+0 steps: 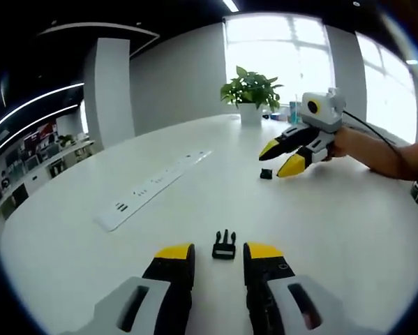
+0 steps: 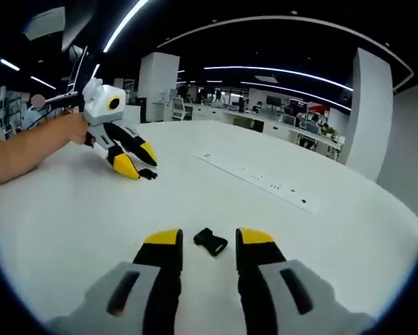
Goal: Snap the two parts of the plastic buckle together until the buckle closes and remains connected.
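Observation:
The pronged black buckle part (image 1: pixel 224 246) lies on the white table (image 1: pixel 348 230), just ahead of the gap between the yellow tips of my left gripper (image 1: pixel 220 251), which is open. Across the table my right gripper (image 1: pixel 280 158) is open too, tips angled down at the other buckle part (image 1: pixel 266 174). In the right gripper view, that socket part (image 2: pixel 210 241) rests on the table (image 2: pixel 69 223) between the tips of my right gripper (image 2: pixel 209 237). The left gripper (image 2: pixel 137 160) stands far left by the pronged part (image 2: pixel 148 174). Neither part is gripped.
A long white power-strip panel (image 1: pixel 153 185) (image 2: pixel 254 178) is set into the table beside the parts. A potted plant (image 1: pixel 250 94) stands at the far edge by the window. A person's forearm (image 1: pixel 393 153) (image 2: pixel 20 150) holds each gripper. Office desks lie behind.

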A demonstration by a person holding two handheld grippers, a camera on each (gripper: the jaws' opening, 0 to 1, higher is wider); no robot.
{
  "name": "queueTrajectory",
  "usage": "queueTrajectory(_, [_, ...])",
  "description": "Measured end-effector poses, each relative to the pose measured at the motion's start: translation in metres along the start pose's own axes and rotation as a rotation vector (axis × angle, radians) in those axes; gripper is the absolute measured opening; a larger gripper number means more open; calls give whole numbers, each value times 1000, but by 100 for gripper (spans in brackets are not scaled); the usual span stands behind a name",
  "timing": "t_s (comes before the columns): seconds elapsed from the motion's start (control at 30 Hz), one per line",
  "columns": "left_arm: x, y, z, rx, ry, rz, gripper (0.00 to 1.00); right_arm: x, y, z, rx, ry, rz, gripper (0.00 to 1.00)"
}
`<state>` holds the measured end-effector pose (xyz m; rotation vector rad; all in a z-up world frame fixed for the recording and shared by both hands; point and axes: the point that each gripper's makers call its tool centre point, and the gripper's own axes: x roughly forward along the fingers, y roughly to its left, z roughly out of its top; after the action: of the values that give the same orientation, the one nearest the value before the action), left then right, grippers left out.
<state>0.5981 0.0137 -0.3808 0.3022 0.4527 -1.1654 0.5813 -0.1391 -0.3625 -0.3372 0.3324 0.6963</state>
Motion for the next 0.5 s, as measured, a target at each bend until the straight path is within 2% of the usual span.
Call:
queueTrajectory(0.1, [0,-1,0,1,-2,-5,27,0,4,-3,17,3,32,37])
queueTrajectory(0.23, [0,-2,-1,2,-3,-4,27,-2,10,-10,60,28,60,33])
queueTrajectory(0.4, [-2,-1,-2,-1,-4,-5,27,-4,22,-8,89,14,101,25])
queueTrajectory(0.5, [-2,-1,-2,0,-4,-7,27,-4,21,-9,95,11,95,28])
